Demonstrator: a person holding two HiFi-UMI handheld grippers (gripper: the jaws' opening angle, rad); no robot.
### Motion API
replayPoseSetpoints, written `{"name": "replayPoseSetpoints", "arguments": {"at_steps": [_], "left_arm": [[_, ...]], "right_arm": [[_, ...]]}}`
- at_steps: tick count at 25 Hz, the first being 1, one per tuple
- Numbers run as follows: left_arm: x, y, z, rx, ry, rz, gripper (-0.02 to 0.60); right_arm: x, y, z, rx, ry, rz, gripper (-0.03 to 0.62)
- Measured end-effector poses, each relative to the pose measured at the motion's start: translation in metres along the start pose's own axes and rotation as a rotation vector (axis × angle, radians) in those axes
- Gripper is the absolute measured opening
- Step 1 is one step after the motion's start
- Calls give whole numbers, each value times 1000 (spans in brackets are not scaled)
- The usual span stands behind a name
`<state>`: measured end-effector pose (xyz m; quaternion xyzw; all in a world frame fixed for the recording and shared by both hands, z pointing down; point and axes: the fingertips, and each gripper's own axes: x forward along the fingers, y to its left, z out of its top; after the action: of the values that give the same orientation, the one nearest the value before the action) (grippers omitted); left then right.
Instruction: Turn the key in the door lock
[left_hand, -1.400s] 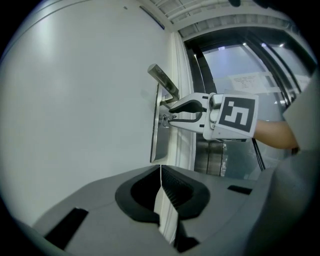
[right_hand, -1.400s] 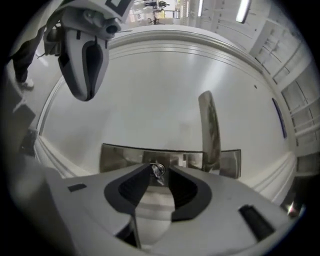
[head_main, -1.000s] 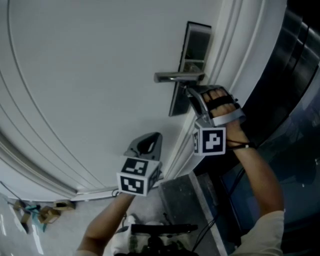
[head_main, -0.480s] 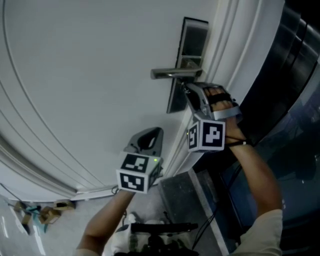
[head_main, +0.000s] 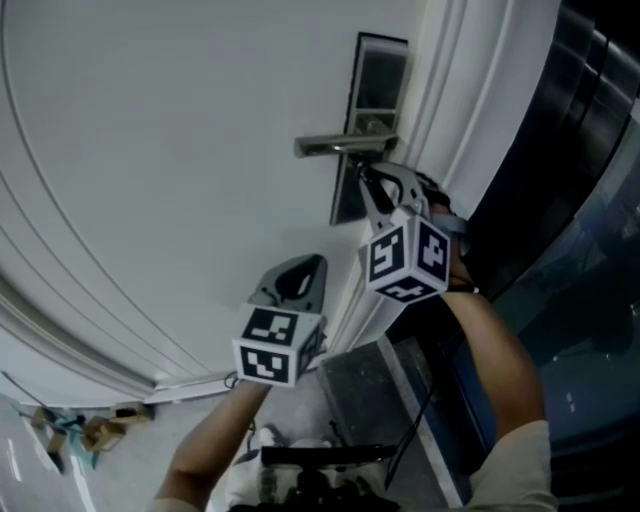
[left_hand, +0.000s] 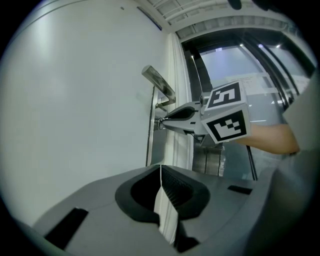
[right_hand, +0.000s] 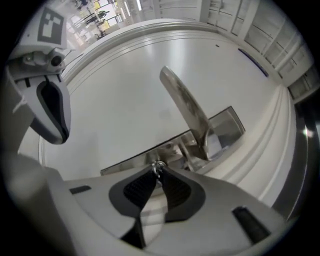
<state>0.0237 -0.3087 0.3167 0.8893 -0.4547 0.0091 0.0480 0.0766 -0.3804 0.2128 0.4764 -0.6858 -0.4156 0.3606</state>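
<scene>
Below the door handle (right_hand: 186, 109), right tongs (right_hand: 158, 171), just tightened, pinch the key (right_hand: 159, 164) straight ahead; left tongs (left_hand: 160, 170) shut, empty, farther off

The white door (head_main: 180, 150) carries a metal lock plate (head_main: 380, 85) and lever handle (head_main: 335, 146).

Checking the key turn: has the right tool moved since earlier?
Yes. The right tool rolled in place, its cube swinging up toward the door handle; tips stayed beneath it. Its jaws just closed further on the key.
</scene>
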Motion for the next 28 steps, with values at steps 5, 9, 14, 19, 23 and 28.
{"name": "replayPoseSetpoints", "arguments": {"at_steps": [5,9,14,19,23,28], "left_arm": [[-1,0,-2,-4,3,-1,20],[-1,-1,-3,-7,5,-3,20],[0,0,-4,-6,7,-2,20],[-3,3,-5,-8,8,7,20],[-4,5,-6,-9,9,11,20],[-5,5,-5,-2,5,16,20]], "right_arm": [[-1,-3,1,232,-15,14,57],[-1,-7,-1,545,-58,76,48],[-1,-13,-5,967,-141,126,26],[-3,-15,-6,1213,-197,164,32],[-2,-16,-7,1337,-225,179,34],[-2,-17,-10,1580,-267,225,37]]}}
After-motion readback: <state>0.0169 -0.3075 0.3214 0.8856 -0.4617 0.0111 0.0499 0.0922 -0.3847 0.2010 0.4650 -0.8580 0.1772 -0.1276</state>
